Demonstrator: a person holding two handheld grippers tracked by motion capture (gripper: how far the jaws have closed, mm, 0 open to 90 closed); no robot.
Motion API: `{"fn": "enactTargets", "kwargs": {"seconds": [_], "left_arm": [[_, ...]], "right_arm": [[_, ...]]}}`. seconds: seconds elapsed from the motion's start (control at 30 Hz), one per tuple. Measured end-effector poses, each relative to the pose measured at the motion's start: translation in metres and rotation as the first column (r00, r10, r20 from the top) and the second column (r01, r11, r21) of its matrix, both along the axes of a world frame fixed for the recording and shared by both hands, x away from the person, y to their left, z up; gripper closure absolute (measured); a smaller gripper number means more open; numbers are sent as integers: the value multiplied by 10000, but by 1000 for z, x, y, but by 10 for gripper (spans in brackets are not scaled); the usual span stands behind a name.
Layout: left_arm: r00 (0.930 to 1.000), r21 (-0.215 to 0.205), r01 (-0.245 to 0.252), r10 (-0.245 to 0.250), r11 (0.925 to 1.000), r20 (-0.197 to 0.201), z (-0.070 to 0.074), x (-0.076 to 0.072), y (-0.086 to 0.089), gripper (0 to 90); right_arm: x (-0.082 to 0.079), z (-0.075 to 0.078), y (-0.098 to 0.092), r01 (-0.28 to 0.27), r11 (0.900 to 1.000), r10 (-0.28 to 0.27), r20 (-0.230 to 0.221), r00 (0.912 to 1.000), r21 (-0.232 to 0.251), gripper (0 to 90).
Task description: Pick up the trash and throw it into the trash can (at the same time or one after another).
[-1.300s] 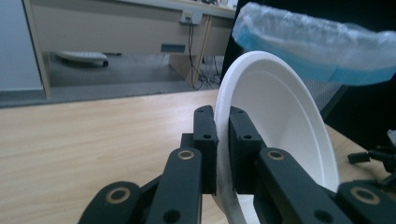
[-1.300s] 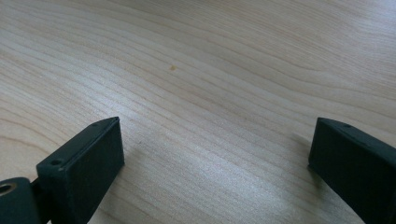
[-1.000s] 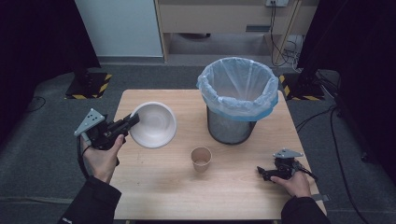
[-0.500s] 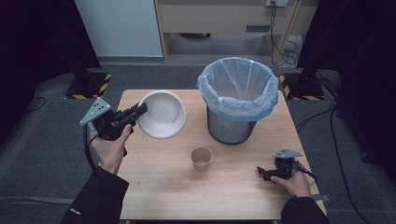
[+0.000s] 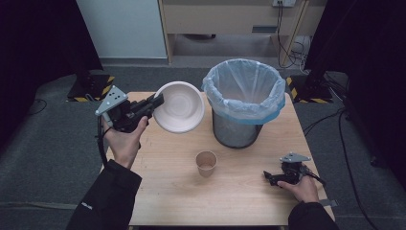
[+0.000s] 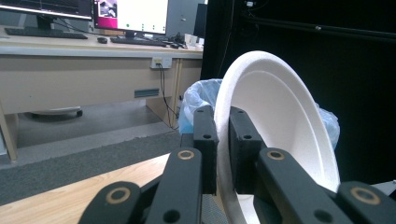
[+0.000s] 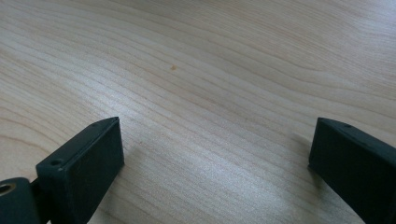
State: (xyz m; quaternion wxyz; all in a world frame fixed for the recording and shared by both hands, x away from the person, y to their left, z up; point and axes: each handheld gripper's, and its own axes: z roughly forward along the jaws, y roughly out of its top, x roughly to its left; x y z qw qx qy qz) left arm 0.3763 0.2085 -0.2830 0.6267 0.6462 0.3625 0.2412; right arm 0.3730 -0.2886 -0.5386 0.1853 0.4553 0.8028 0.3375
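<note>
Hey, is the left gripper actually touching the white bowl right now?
Touching. In the left gripper view, the left gripper has its two black jaws pinched on the rim of the white bowl, one on each side, holding it tilted above the table.

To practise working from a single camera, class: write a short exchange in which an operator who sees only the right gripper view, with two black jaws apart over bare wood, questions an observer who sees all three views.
Operator: My right gripper has its jaws open over the bare table. What is the other hand doing?
Observer: The left gripper is shut on the rim of a white bowl, holding it tilted in the air beside the lined bin.
Operator: Is anything standing near my gripper?
Observer: A paper cup stands upright on the table in front of the bin, well apart from your jaws.
</note>
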Motion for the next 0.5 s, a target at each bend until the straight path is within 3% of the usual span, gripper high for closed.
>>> {"fn": "enactTargets", "kwargs": {"seconds": [0.5], "left_arm": [[9992, 174, 93, -99, 9998, 391, 27, 16, -29, 830]], "right_arm": [[0, 0, 0, -5, 10000, 5, -1, 10000, 2, 32]]}}
